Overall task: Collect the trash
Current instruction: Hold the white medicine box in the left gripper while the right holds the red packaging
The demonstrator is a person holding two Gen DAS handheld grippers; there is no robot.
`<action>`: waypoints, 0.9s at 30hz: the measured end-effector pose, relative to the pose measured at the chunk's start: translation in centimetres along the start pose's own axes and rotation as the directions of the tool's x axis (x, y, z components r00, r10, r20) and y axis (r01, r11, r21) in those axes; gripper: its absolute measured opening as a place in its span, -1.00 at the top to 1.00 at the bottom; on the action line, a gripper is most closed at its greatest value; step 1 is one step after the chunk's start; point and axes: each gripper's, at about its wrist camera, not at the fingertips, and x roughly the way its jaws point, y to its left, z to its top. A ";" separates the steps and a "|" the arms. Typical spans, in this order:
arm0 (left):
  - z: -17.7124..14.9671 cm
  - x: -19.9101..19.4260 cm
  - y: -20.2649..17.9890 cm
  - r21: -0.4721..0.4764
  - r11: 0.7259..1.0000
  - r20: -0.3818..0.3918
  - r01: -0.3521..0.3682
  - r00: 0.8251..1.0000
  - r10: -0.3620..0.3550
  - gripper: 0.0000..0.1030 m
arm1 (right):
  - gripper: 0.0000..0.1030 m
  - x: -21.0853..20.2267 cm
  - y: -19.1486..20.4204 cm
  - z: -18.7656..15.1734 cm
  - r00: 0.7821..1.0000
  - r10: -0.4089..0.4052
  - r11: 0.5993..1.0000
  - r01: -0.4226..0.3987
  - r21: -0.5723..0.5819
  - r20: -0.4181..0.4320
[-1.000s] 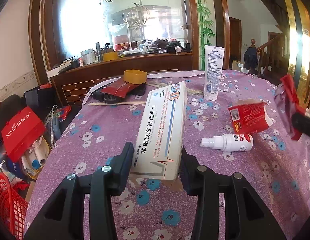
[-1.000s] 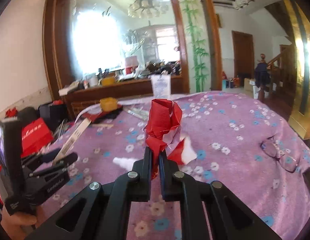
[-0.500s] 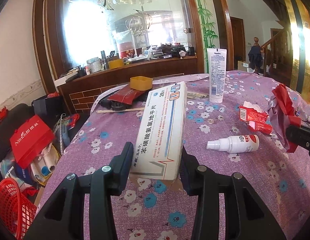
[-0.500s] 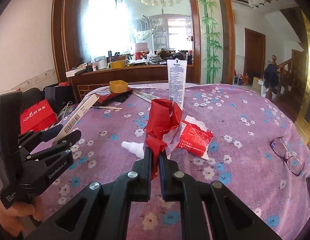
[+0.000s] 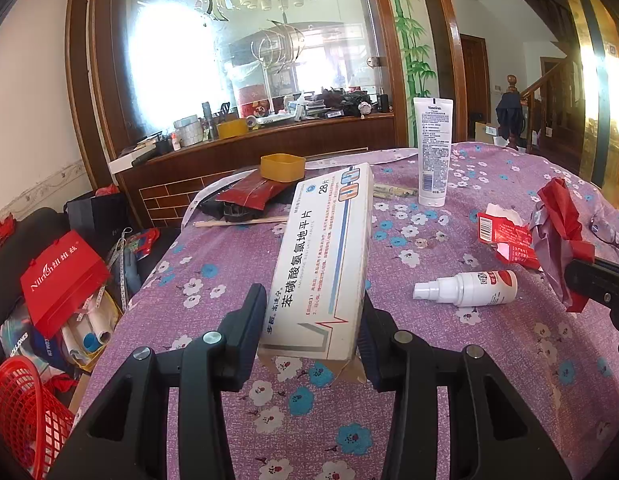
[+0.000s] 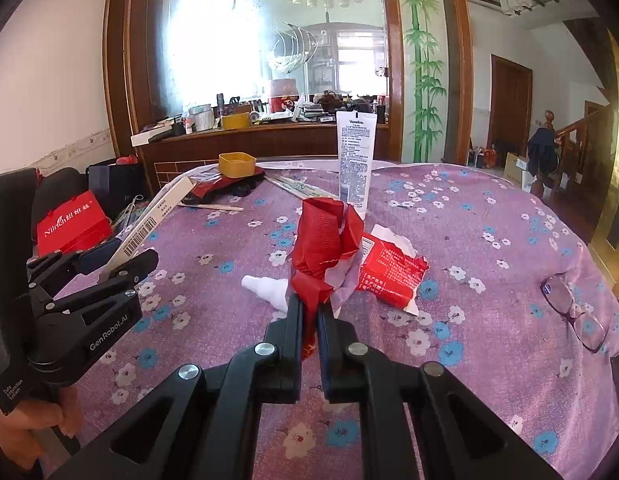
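Observation:
My left gripper [image 5: 311, 312] is shut on a long white medicine box [image 5: 323, 256] with blue and red print, held above the purple flowered tablecloth [image 5: 237, 272]. The same box [image 6: 157, 212] shows edge-on in the right wrist view, in the left gripper [image 6: 121, 260]. My right gripper [image 6: 309, 308] is shut on a crumpled red and silver wrapper [image 6: 325, 240], which also appears at the right edge of the left wrist view, red wrapper [image 5: 557, 232]. A torn red packet [image 6: 389, 272] and a small white spray bottle [image 5: 469, 290] lie on the cloth.
A white lotion tube [image 6: 355, 160] stands at the table's far side. A yellow tub [image 5: 282, 167] rests on dark red items. Glasses [image 6: 573, 312] lie at the right. On the floor left are a red basket [image 5: 17, 412] and a red bag [image 5: 61, 280].
Both views have shifted slightly; the red wrapper in the right gripper now sits nearer the torn packet and spray bottle. Both grips are unchanged.

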 end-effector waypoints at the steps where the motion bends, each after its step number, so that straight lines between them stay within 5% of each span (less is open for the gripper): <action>1: 0.0 0.0 0.0 0.000 1.000 0.000 -0.001 1.000 0.001 0.20 | 0.85 0.0 0.0 0.0 1.000 -0.001 1.000 0.001 0.000 0.000; 22: 0.3 0.3 0.2 -0.022 0.999 -0.041 0.031 0.999 -0.031 0.20 | 0.85 1.0 -0.6 0.2 1.000 -0.026 1.000 0.026 0.007 -0.002; 27: 0.5 -2.7 0.6 -0.059 0.997 -0.015 0.046 0.999 -0.047 0.20 | 0.85 1.7 -0.5 0.3 0.999 -0.018 1.000 0.018 0.012 -0.028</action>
